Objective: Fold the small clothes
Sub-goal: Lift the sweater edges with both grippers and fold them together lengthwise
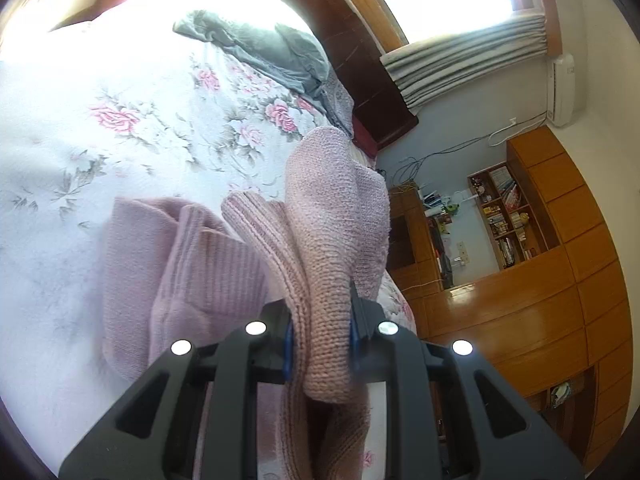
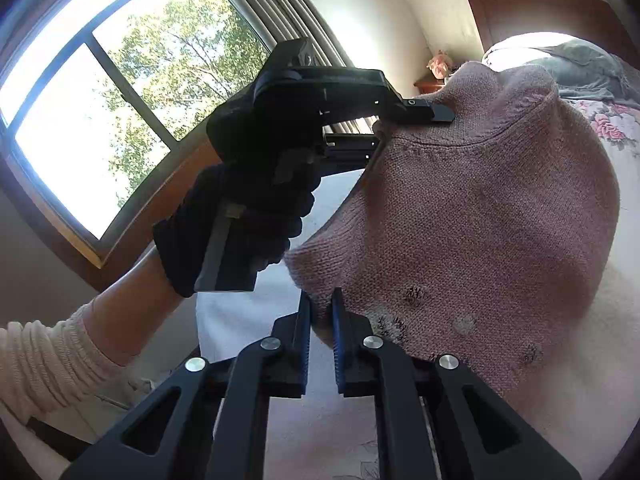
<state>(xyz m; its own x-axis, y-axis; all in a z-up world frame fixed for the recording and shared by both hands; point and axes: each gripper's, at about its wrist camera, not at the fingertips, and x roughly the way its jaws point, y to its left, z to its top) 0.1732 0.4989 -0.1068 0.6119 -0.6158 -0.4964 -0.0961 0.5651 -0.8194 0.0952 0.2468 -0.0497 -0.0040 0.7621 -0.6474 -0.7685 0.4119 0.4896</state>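
Left gripper (image 1: pixel 320 340) pinching thick fold of pink sweater (image 1: pixel 332 216), lifting it off floral bed (image 1: pixel 80 140). Right gripper (image 2: pixel 321 320) nipping sweater hem at 12 o'clock. Both likely holding edge taut, carrying it over for fold. Gloved hand (image 2: pixel 240 216) at 10 o'clock.

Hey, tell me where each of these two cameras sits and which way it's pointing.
Left wrist: on the left gripper, looking along its fingers over the pink sweater it clamps, across the floral bed.
Right wrist: on the right gripper, facing the window; it shows the gloved left hand and cream sleeve.
Shared: the sweater, both grippers pinching it.
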